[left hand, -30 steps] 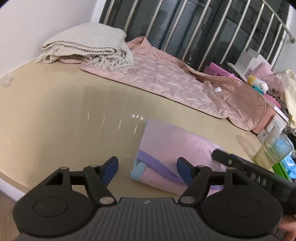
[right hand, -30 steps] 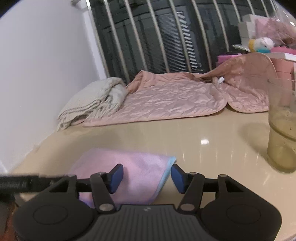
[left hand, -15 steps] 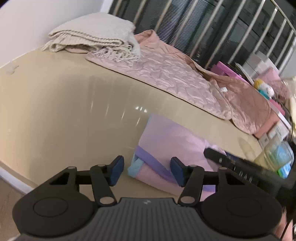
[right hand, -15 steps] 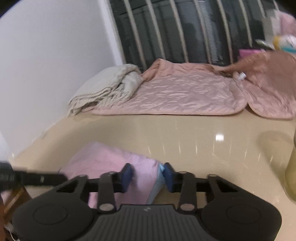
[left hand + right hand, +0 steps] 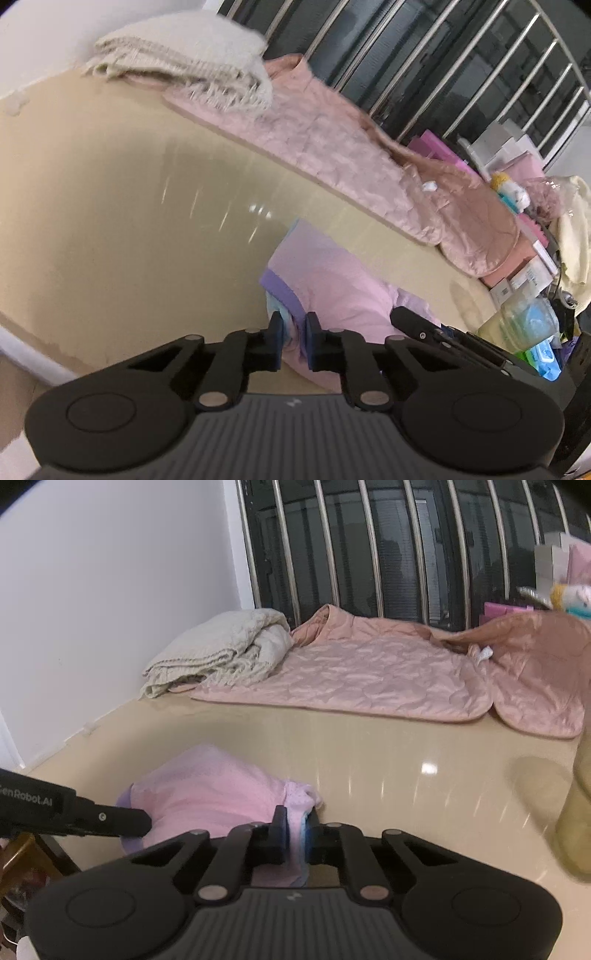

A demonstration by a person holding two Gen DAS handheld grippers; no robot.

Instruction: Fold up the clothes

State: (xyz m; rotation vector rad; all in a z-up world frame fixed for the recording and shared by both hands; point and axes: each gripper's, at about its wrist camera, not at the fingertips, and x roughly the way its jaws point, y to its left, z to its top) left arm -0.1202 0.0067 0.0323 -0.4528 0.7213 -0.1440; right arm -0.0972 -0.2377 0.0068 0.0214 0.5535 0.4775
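Both tongs, left (image 5: 294, 338) and right (image 5: 295, 834), are closing on my pink cloth's (image 5: 207, 794) near corners; thin pinches could be slipping when I'm lifting.

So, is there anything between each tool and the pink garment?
Nothing visible. The left tool and the right tool are each closing on an edge of the pink garment, cloth already between the pads.
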